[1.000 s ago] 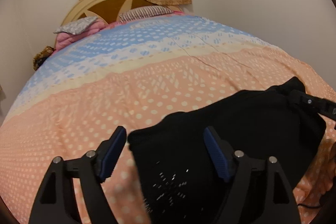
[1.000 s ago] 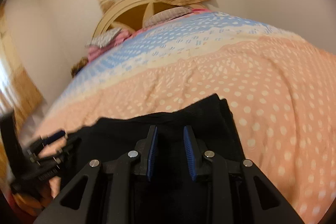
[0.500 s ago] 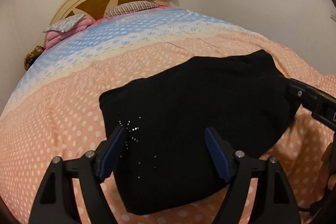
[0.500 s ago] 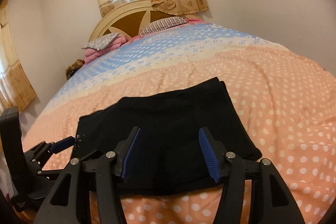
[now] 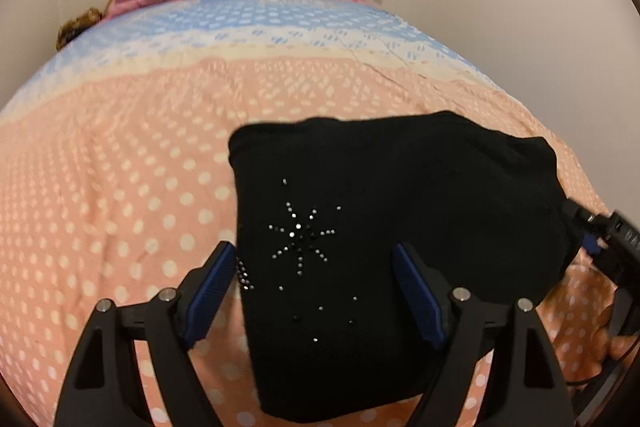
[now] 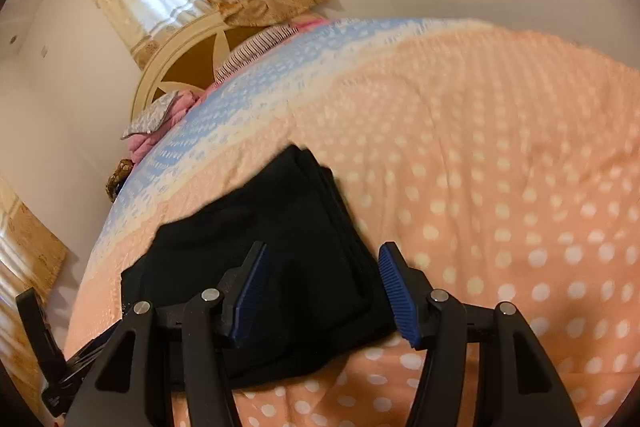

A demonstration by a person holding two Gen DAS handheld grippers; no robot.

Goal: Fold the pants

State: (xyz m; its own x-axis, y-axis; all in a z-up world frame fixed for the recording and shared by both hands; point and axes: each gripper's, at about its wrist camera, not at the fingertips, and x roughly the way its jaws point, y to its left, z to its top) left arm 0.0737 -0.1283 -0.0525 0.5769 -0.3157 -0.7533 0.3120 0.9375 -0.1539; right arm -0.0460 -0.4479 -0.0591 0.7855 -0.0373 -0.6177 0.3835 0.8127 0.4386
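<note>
The pants (image 5: 400,227) lie folded on the bed (image 5: 120,187), left gripper (image 5: 316,291) jaws opening, right gripper (image 6: 320,291) jaws open and empty; likely next, smoothing.

Our left gripper (image 5: 312,291) angled downward, jaws opening, blue pads (image 5: 210,291) wide apart, nothing pinched between them. Our right gripper (image 6: 320,291) also angled downward, rolled a little, jaws parted, pads (image 6: 394,293) clear of any grip. From left wrist view, we see right gripper's tip at right edge.
</note>
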